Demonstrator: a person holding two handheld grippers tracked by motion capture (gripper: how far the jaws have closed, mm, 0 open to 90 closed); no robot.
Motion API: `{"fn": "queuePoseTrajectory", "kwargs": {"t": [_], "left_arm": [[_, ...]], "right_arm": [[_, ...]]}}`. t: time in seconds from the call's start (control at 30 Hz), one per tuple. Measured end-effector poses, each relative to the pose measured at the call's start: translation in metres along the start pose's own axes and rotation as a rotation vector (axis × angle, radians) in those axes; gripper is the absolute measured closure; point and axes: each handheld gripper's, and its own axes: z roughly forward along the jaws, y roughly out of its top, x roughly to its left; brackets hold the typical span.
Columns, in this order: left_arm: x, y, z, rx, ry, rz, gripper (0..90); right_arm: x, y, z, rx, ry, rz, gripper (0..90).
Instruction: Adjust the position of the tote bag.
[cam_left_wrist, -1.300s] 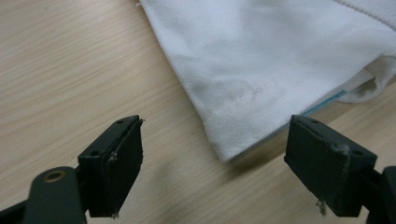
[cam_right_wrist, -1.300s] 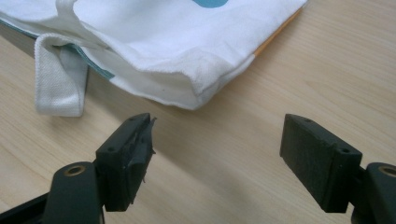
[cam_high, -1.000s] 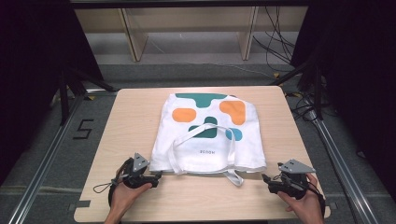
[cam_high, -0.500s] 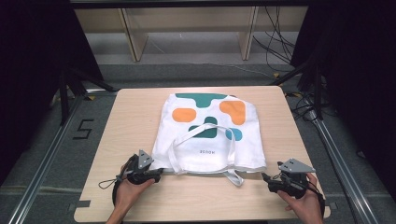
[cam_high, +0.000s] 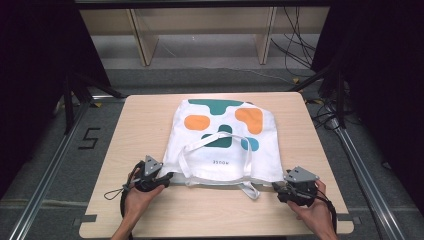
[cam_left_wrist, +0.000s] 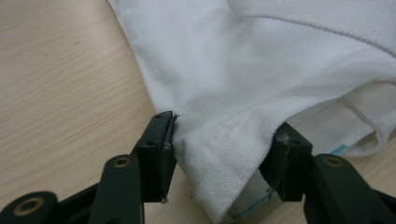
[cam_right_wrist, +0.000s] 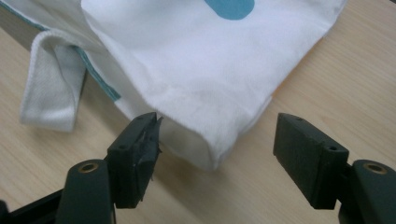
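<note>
The wooden tabletop (cam_high: 145, 125) carries one thing, a white tote bag (cam_high: 222, 145) lying flat at its middle. The print of teal and orange blobs faces up, the closed bottom points away from the person, and the open mouth lies toward the near edge. It looks spread out on purpose, so that both near corners can be reached at once. Its two straps (cam_high: 215, 142) are loose: one loops back over the printed face, the other trails off the mouth onto the wood.

The person's hands come in low from the near edge, forearms angled inward, each one aimed at a corner of the mouth.

The left gripper (cam_high: 159, 178) sits at the bag's near left corner. In its own view the fingers (cam_left_wrist: 159, 154) are spread with the hemmed corner lying between them; cloth brushes the inner faces, but nothing is pinched yet.

The right gripper (cam_high: 283, 189) mirrors it at the near right corner. Its fingers (cam_right_wrist: 137, 156) stand wide apart, with the folded corner just inside the gap and nearer one of them.

My guess is both corners are about to be taken together, to lift or fold the bag.
</note>
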Motion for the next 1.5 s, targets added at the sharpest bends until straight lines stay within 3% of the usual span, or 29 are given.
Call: {"fn": "queuePoseTrajectory", "kwargs": {"t": [0.03,0.1,0.13,0.17,0.2,0.3,0.33,0.4,0.43,0.53,0.57,0.63,0.67,0.77,0.8,0.83,0.9,0.93,1.03,1.07,1.17,1.2,1.23,1.3,1.33,1.4,1.43,1.47,1.5], "left_arm": [[0.002,0.0,-0.002,0.027,-0.004,0.033,49.0],[0.0,0.0,-0.001,0.005,0.002,0.008,49.4],[0.0,0.0,0.0,-0.003,0.007,-0.002,49.9],[0.002,0.0,-0.001,0.021,-0.005,0.023,50.0],[0.002,0.0,-0.002,0.025,-0.001,0.03,50.4],[0.001,0.0,-0.001,0.007,-0.001,0.014,50.9],[0.001,0.0,-0.001,0.014,0.001,0.019,51.0],[0.0,-0.001,-0.001,0.017,0.002,0.026,50.9],[-0.001,-0.001,0.0,-0.01,0.001,0.006,50.9],[-0.001,-0.001,0.001,-0.011,0.002,0.008,50.7],[0.001,-0.001,-0.001,0.036,0.002,0.056,50.5],[0.0,-0.003,0.0,0.029,-0.004,0.048,50.1],[-0.001,-0.004,0.0,0.034,0.003,0.054,50.1],[-0.004,-0.004,0.004,0.039,0.02,0.056,50.0],[-0.003,-0.004,0.004,0.056,0.026,0.088,49.8],[-0.005,-0.005,0.005,0.053,0.027,0.066,49.2],[-0.005,-0.005,0.006,0.044,0.033,0.059,47.1],[-0.004,-0.003,0.006,0.051,0.056,0.092,47.1],[-0.008,-0.003,0.009,0.06,0.082,0.121,43.6],[-0.008,-0.003,0.009,0.072,0.076,0.136,45.1],[-0.008,-0.003,0.008,0.084,0.082,0.115,50.8],[-0.009,-0.004,0.008,0.082,0.072,0.084,54.1],[-0.009,-0.005,0.007,0.094,0.077,0.087,56.4],[-0.01,-0.005,0.006,0.104,0.091,0.118,63.2],[-0.012,-0.006,0.005,0.082,0.116,0.123,71.9],[-0.004,-0.007,0.004,0.073,0.058,0.099,77.5],[-0.001,-0.008,0.002,0.053,0.052,0.076,78.3],[-0.001,-0.008,0.001,0.049,0.053,0.084,78.6],[-0.002,-0.007,-0.001,0.056,0.064,0.119,78.8]], "right_arm": [[0.0,0.001,0.001,-0.005,0.01,0.017,31.9],[-0.001,0.004,0.002,-0.024,0.01,0.023,39.6],[-0.001,0.005,0.004,-0.006,-0.003,0.022,38.1],[0.0,0.006,0.006,0.014,-0.01,0.04,38.6],[0.0,0.006,0.009,0.028,-0.016,0.012,39.1],[0.003,0.014,0.017,0.028,-0.048,-0.006,38.4],[0.002,0.017,0.019,0.034,-0.061,-0.041,38.9],[0.003,0.021,0.025,0.037,-0.073,-0.059,45.1],[0.002,0.023,0.028,0.045,-0.078,-0.066,48.8],[-0.002,0.026,0.035,0.057,-0.07,-0.054,60.6],[-0.004,0.026,0.035,0.054,-0.066,-0.051,63.3],[-0.006,0.026,0.033,0.032,-0.07,-0.025,69.1],[-0.007,0.026,0.032,0.031,-0.055,-0.052,71.9],[-0.006,0.027,0.029,0.019,-0.08,-0.076,76.7],[-0.006,0.027,0.029,0.019,-0.074,-0.088,77.7],[-0.006,0.027,0.029,0.012,-0.065,-0.082,78.0],[-0.006,0.027,0.027,0.008,-0.078,-0.092,78.4],[-0.006,0.028,0.026,0.001,-0.08,-0.089,78.7],[-0.007,0.032,0.019,-0.038,-0.072,-0.072,79.2],[-0.007,0.033,0.017,-0.047,-0.072,-0.079,79.2],[-0.006,0.036,0.012,-0.062,-0.072,-0.09,79.3],[-0.007,0.036,0.011,-0.066,-0.067,-0.108,79.3],[-0.006,0.035,0.012,-0.058,-0.065,-0.086,79.3],[-0.006,0.034,0.012,-0.05,-0.067,-0.112,79.3],[-0.005,0.034,0.012,-0.051,-0.07,-0.107,79.3],[-0.006,0.033,0.011,-0.053,-0.069,-0.108,79.3],[-0.007,0.033,0.011,-0.058,-0.066,-0.094,79.3],[-0.007,0.032,0.01,-0.062,-0.056,-0.093,79.3],[-0.005,0.032,0.009,-0.054,-0.048,-0.089,79.3]]}}
